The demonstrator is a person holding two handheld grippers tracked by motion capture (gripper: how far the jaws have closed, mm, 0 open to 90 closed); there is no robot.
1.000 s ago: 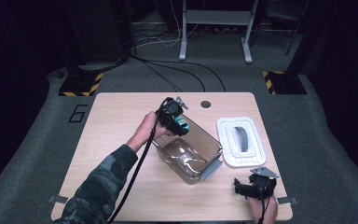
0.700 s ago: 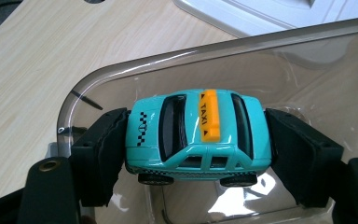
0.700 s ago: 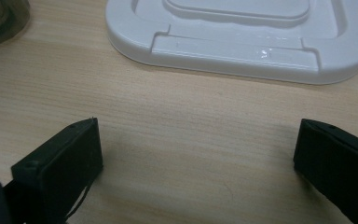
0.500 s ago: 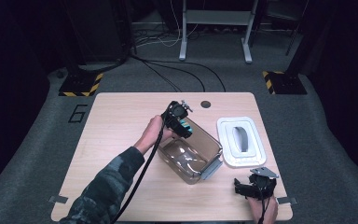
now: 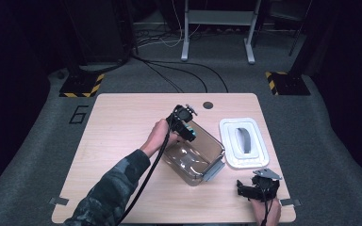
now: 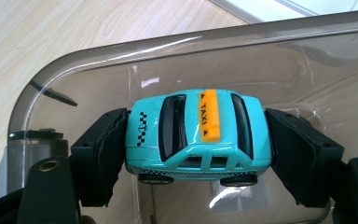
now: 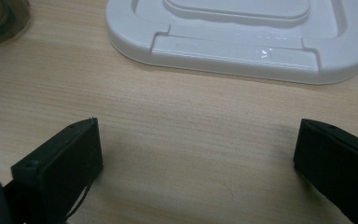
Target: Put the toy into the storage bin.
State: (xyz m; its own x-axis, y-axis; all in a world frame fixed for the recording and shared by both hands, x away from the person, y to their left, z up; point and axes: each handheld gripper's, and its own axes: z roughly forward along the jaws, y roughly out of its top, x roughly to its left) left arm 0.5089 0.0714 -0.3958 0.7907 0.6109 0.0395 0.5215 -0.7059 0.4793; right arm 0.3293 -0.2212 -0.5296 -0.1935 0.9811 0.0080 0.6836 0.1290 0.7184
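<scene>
On the left side of the light wooden table, the left gripper hangs over the see-through smoky plastic box. It is at about 11 o'clock on the box's rim. Its two black jaws are squeezed in tight on the little turquoise toy taxi with the orange roof sign, one pad on the nose and one on the tail. In the left gripper view the taxi sits above the open box, with the curved wall behind it.

The taxi is small and smooth. If the pads let go while it is high up, I think it could drop, bounce on the hard bottom and roll onto its side. If the hand drifts toward 11 o'clock, the taxi might bump the rim and land outside on the table. The black cable trailing from the left gripper could also brush the box and push it.

At 3 o'clock from the box lies the white plastic lid with a grey handle, flat on the table.

Down at 5 o'clock, the right gripper rests near the table's edge. Its jaws stand wide apart with nothing between them. It is close to the lid, so a quick move could knock it.
</scene>
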